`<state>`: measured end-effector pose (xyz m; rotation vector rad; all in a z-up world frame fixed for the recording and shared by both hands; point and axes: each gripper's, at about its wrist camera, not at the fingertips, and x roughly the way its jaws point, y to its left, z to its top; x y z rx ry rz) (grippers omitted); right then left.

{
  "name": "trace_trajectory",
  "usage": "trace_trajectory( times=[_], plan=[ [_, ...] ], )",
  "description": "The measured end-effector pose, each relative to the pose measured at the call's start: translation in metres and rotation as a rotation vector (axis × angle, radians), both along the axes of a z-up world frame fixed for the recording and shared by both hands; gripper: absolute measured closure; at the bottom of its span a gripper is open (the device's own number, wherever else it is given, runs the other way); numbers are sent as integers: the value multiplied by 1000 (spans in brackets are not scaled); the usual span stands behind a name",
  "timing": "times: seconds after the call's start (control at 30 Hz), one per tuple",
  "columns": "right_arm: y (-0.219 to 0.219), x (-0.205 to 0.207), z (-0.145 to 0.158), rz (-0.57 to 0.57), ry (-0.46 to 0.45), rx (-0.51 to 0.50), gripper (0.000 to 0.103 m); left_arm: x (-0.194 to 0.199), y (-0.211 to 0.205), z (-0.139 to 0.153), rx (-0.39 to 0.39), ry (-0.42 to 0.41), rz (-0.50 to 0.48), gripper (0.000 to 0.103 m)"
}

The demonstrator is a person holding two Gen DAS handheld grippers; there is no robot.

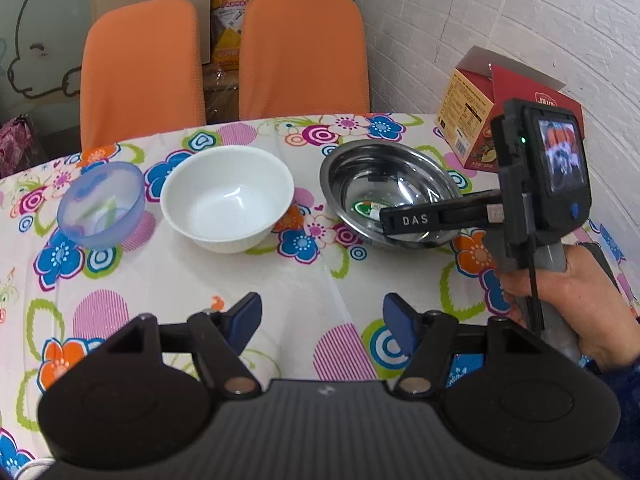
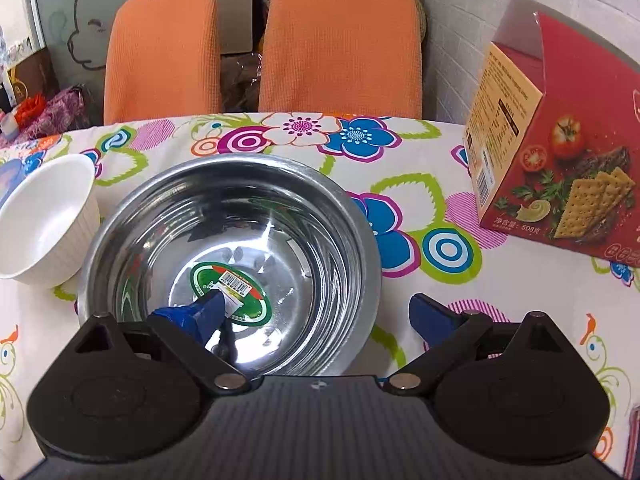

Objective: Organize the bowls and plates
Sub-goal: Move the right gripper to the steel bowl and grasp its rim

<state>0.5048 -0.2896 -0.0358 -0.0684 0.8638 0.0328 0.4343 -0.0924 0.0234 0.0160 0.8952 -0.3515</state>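
Observation:
Three bowls stand in a row on the flowered tablecloth: a translucent blue bowl [image 1: 100, 204] on the left, a white bowl [image 1: 228, 200] in the middle and a steel bowl [image 1: 384, 176] on the right. My left gripper [image 1: 322, 316] hangs open over bare cloth in front of the white bowl, holding nothing. My right gripper [image 2: 320, 312] is open and straddles the near right rim of the steel bowl [image 2: 232, 240]. Its left finger is inside the bowl and its right finger is outside. The white bowl [image 2: 44, 220] sits just left of the steel one.
A red cracker box [image 2: 560, 152] stands at the table's right side, close to the white brick wall [image 1: 500, 20]. Two orange chairs [image 1: 224, 60] are pushed against the far edge. A person's hand [image 1: 580, 300] grips the right gripper's handle.

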Motion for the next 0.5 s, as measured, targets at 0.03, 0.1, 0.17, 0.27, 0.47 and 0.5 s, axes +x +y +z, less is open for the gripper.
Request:
trace_trajectory(
  times=[0.03,0.1,0.17,0.27,0.47,0.5],
  plan=[
    [2,0,1,-3,6,-11,17,-4,2,0,1,-1,-5,37],
    [4,-3,4,-11,23,-23,17,-12,6,2,5,-10,-16,37],
    [6,-5,4,-13,42,-26,17,-20,12,3,8,-16,-16,37],
    [12,-13,4,-4,78,-26,17,-29,25,5,-4,-14,-11,37],
    [23,-33,6,22,124,-39,17,-44,54,8,-23,-16,31,37],
    [25,-37,6,32,129,-37,17,-46,58,8,-27,-16,36,37]
  ],
)
